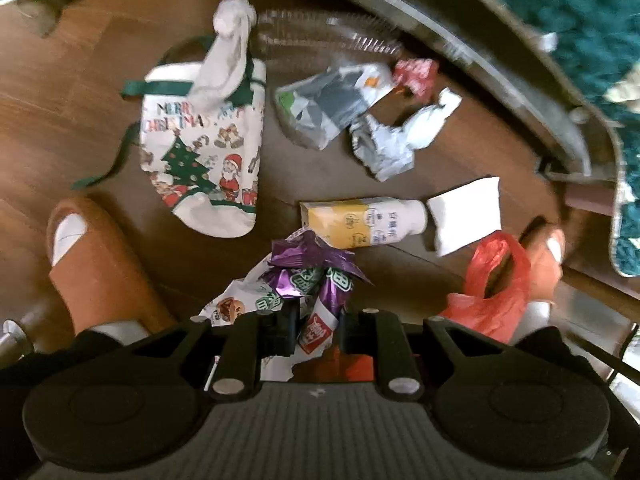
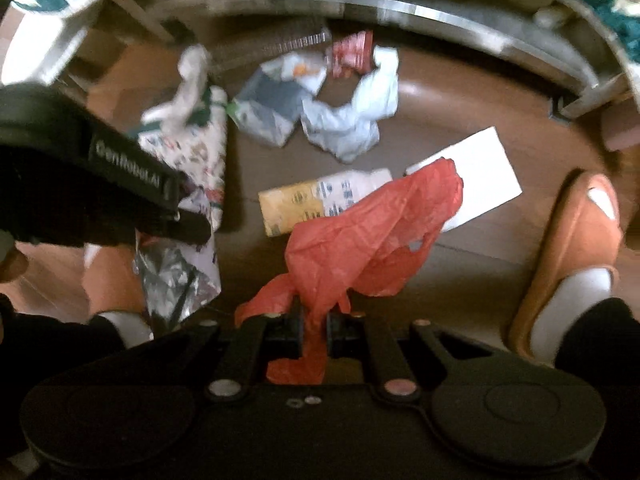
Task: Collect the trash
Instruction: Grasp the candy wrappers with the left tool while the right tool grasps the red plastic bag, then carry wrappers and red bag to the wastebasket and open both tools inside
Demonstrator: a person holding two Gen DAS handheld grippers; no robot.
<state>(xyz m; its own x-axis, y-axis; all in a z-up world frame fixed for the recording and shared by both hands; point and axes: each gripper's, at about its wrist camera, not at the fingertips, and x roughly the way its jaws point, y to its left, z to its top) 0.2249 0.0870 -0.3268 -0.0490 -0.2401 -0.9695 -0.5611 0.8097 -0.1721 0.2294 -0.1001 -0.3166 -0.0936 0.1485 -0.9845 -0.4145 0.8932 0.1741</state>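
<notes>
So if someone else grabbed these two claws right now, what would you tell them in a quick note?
Left claw: shut on purple snack wrappers, lifted off the floor.
Right claw: shut on the red plastic bag, also lifted.
Still on the floor: yellow-and-white bottle, white card, crumpled white paper, grey-white pouch, red wrapper, clear plastic bottle.
The Christmas bag lies beside them.
Nothing visibly binned yet.

Sock [image 1: 230, 46] on tote [image 1: 202, 148], bottle [image 1: 362, 222] right, card [image 1: 466, 212] perhaps touching it
</notes>
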